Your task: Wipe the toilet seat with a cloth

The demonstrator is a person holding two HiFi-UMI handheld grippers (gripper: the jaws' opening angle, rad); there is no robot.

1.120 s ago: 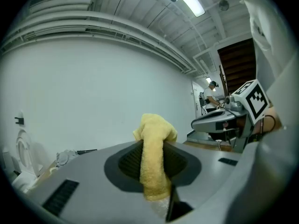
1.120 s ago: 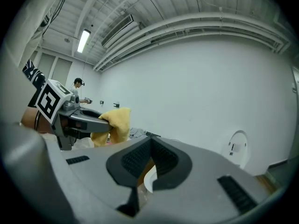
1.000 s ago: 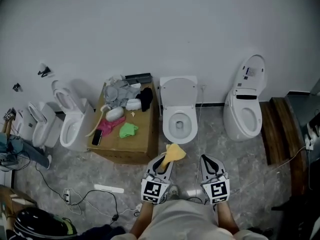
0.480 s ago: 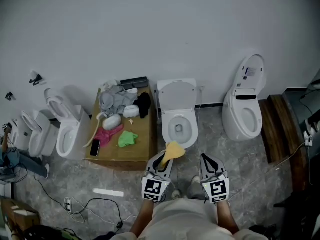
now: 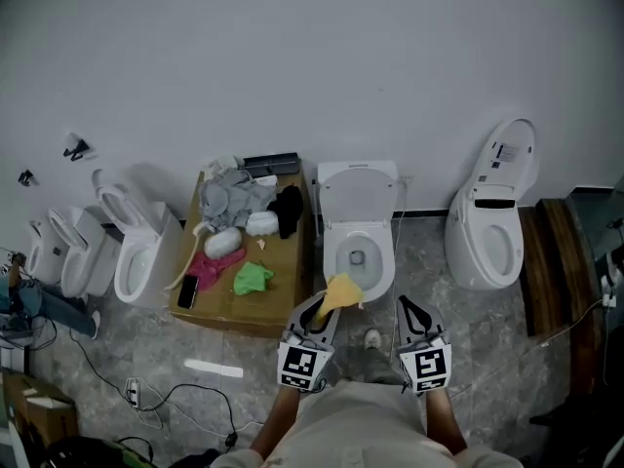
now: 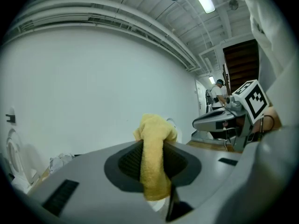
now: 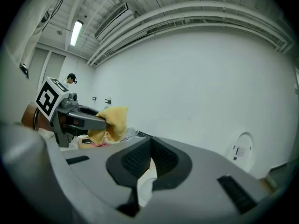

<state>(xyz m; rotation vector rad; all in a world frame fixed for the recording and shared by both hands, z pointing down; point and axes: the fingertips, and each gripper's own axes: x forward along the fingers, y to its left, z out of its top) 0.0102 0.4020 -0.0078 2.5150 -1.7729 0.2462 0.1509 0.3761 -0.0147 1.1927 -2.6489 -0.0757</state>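
At your feet, in the head view, the toilet seat [image 5: 333, 253] lies down around the open bowl, with the lid [image 5: 358, 193] tipped up against the white wall. Your left gripper [image 5: 319, 311] pinches a yellow cloth [image 5: 341, 292]. In the left gripper view the cloth runs down between the 2 dark pads and bunches above them. From above, the cloth overlaps the front edge of the seat, but you cannot tell whether it touches. Your right gripper [image 5: 409, 307] sits beside the left, just right of the bowl's front, its jaws pressed together with nothing between them. In its own view the left gripper and the bunched cloth show off to the left.

Just left of the toilet stands a cardboard box [image 5: 280, 261]. On it lie a green rag [image 5: 252, 279], a pink rag [image 5: 209, 264], a dark phone [image 5: 187, 291] and a heap of grey clothing [image 5: 226, 199]. A second toilet [image 5: 487, 244] stands to the right with its lid raised, and a third toilet [image 5: 138, 259] stands left of the box. A black cable [image 5: 185, 383] trails over the grey floor.
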